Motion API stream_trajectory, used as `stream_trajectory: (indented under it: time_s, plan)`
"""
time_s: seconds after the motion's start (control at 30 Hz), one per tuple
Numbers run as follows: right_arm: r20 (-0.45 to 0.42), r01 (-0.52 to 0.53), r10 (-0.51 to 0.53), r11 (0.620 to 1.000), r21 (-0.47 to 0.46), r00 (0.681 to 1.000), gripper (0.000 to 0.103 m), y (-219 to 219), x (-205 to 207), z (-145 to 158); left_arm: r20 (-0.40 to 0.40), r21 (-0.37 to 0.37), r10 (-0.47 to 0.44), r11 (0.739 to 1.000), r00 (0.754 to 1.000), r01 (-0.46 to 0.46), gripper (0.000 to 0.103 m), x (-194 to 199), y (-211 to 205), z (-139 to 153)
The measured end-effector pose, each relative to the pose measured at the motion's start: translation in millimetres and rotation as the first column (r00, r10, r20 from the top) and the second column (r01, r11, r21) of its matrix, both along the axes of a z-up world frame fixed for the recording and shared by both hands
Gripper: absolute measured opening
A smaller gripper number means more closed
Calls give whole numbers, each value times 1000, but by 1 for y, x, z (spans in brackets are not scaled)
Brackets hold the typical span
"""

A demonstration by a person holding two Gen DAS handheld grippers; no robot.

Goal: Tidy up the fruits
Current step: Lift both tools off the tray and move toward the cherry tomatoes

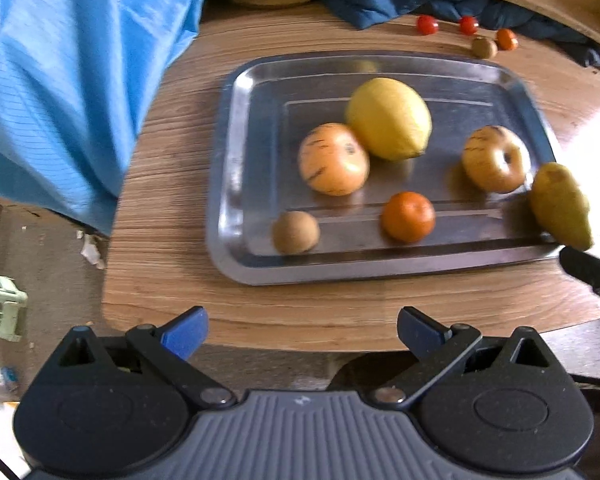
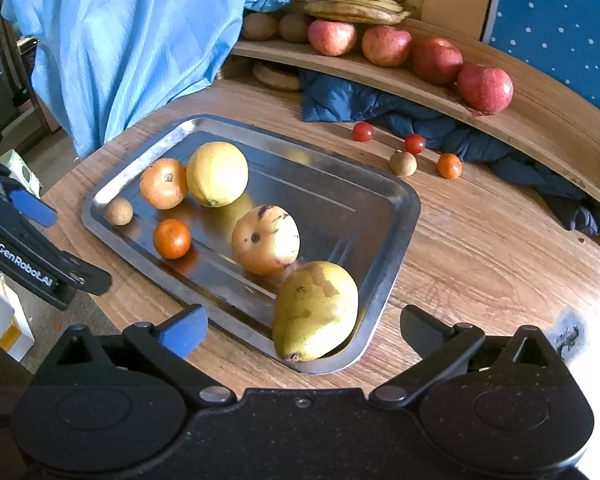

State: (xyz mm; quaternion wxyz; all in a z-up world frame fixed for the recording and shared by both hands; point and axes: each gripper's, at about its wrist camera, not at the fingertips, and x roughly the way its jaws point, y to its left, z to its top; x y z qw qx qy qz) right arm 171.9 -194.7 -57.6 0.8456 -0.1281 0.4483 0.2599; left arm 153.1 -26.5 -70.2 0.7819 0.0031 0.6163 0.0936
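Observation:
A steel tray (image 2: 384, 216) (image 1: 260, 80) on the round wooden table holds a lemon (image 2: 217, 173) (image 1: 389, 118), two streaked orange-yellow fruits (image 2: 164, 183) (image 2: 265, 239), a small orange (image 2: 172, 238) (image 1: 408, 217), a brown kiwi (image 2: 118, 211) (image 1: 295, 231) and a green pear (image 2: 315, 311) (image 1: 560, 205) lying at the tray's near corner. My right gripper (image 2: 302, 330) is open, just in front of the pear, holding nothing. My left gripper (image 1: 302, 330) is open and empty over the table's edge; it shows at the left of the right wrist view (image 2: 32, 208).
Loose on the table beyond the tray lie two cherry tomatoes (image 2: 363, 131) (image 2: 414, 143), a kiwi (image 2: 403, 163) and a small orange (image 2: 449, 165). A curved shelf (image 2: 540, 120) holds several red apples and bananas. Blue cloth (image 2: 120, 40) hangs at the left; dark blue cloth lies under the shelf.

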Motion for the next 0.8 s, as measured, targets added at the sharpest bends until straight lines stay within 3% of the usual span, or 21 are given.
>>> stream_trajectory:
  time_s: [0.3,0.8]
  plan:
    - [1,35,-35,999,25,999,102,1,8,3,7,44,5,999,1000,-6,102,12,10,9]
    - [-1,48,-48,997,52,999,102,18,39,3,67,43,-37,999,997,34,102,59,25,24]
